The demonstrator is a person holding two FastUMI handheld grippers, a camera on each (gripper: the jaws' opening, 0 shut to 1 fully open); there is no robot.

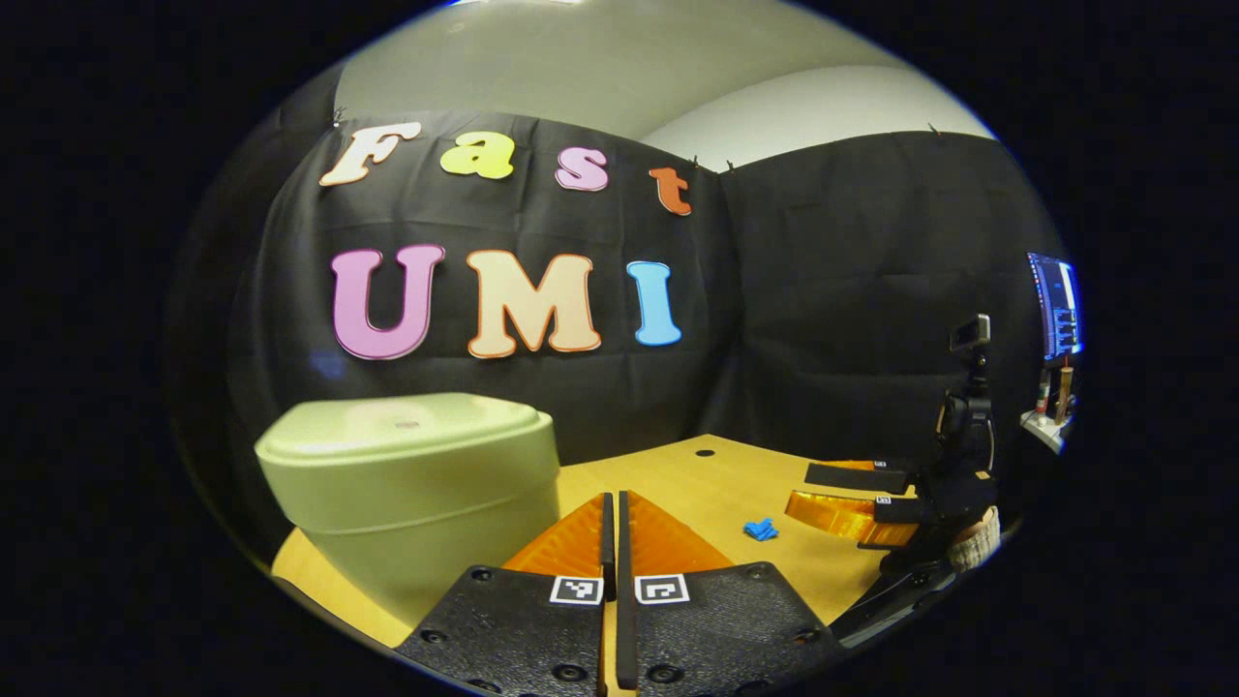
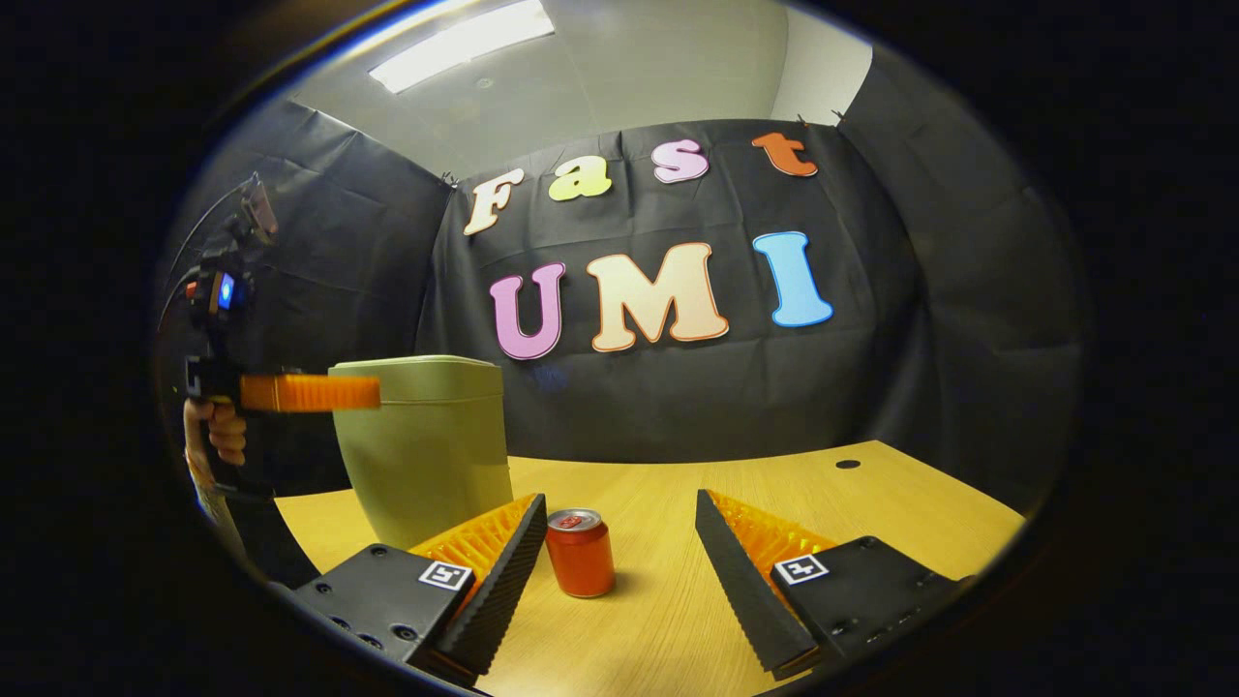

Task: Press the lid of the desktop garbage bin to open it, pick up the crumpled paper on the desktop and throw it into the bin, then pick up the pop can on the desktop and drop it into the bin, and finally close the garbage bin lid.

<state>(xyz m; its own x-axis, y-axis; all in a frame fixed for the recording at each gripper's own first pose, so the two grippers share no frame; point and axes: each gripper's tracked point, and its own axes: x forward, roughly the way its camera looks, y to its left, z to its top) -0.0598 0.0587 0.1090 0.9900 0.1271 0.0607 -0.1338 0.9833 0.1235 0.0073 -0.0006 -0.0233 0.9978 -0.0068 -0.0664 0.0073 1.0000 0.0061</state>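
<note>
The pale green bin (image 1: 416,484) stands at the left of the table with its lid (image 1: 402,426) down. My left gripper (image 1: 612,498) is shut with nothing in it, just right of the bin and pointing past it. A small blue crumpled paper (image 1: 761,529) lies on the table further right. In the right gripper view, a red pop can (image 2: 580,552) stands upright between the wide-open fingers of my right gripper (image 2: 619,497), nearer the left finger and not touched. The bin (image 2: 426,445) rises behind it, and the left gripper (image 2: 373,392) hovers at lid height beside it.
The wooden table (image 2: 871,503) has a small round hole (image 2: 848,464) near the back. A camera on a stand (image 1: 971,387) and a lit screen (image 1: 1060,305) sit off the table's right side. A hand (image 2: 225,431) holds the left gripper.
</note>
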